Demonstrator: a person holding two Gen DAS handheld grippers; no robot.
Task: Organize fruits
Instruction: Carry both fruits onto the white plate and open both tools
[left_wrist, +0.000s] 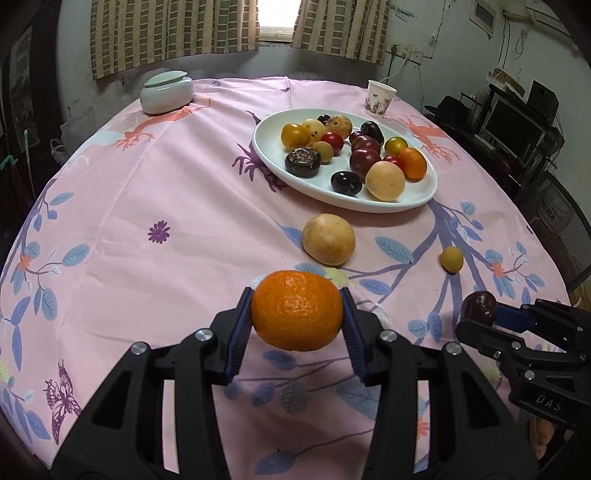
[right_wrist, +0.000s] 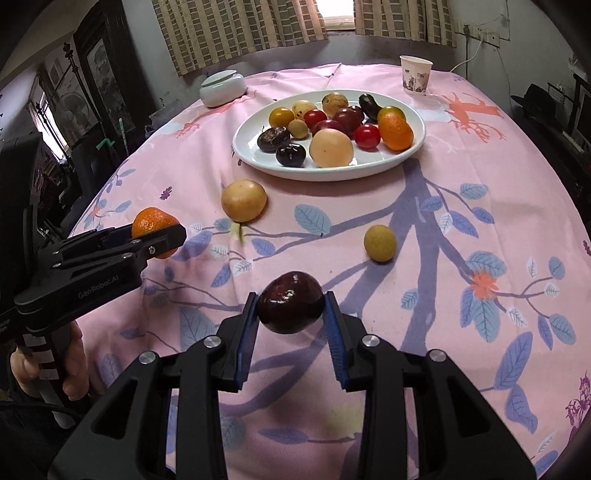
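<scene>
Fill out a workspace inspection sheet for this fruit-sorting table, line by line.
Surface: round table under a pink floral tablecloth, slightly creased.
Job's things: white oval plate loaded with mixed fruit; large yellow fruit and small yellow-green fruit loose on the cloth, short of the plate.
Clutter: lidded ceramic jar and paper cup at the far edge.
Grippers: left gripper shut on a tangerine; right gripper shut on a dark red plum; both held above the cloth.
Cables: white cord hanging from a wall socket behind the cup.
Surroundings: checked curtains, window, monitor on shelving at right.
</scene>
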